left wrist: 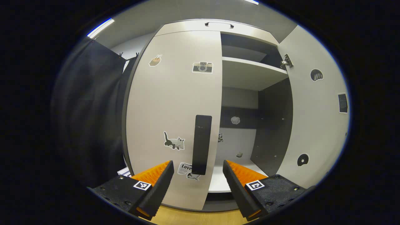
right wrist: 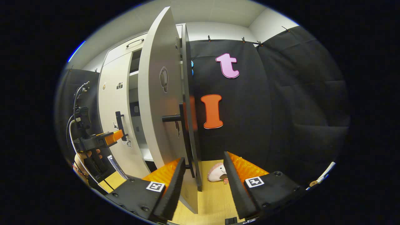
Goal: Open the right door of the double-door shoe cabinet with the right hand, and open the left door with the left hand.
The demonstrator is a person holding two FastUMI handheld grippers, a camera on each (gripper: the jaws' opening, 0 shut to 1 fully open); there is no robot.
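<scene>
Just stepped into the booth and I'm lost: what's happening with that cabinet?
A person is opening a double-door shoe cabinet with a claw in each hand. The right door already stands swung open, and the right claw hangs open at that door's edge, beside its handle. The left door is closed. The left claw is open and lined up in front of the left door's handle, not gripping it yet.
</scene>
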